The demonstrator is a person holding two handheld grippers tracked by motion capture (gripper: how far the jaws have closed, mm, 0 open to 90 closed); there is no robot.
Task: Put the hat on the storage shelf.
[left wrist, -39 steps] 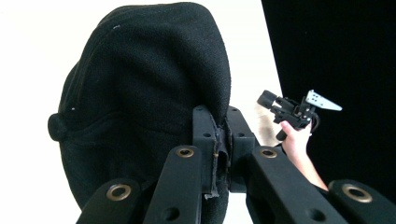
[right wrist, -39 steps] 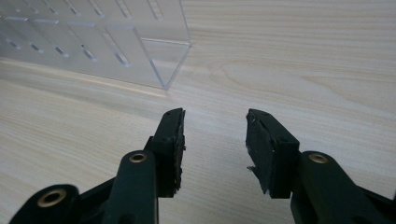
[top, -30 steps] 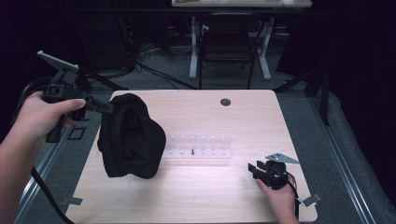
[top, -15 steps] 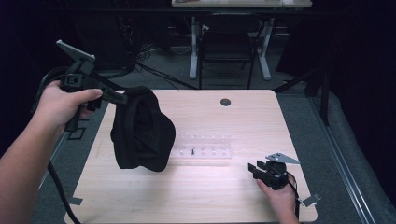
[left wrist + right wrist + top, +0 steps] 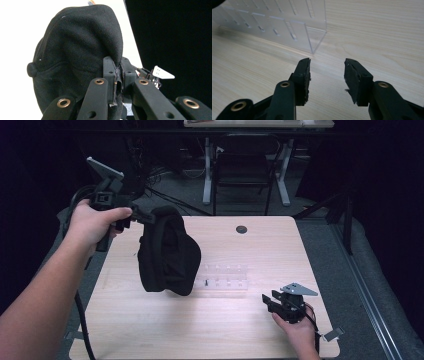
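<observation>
Left gripper (image 5: 119,75) is pinching the black fabric cap (image 5: 167,252), hanging at nine o'clock above the wooden table (image 5: 210,330); right gripper (image 5: 327,75) is resting spread, empty, at four o'clock.

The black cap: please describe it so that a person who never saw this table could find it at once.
Start at the light wooden table and look above its left half. The black cap hangs there in the air, pinched at its edge by the left claw. Unlike the clear plastic tray lying flat beside it, it is dark, soft and lifted.
</observation>
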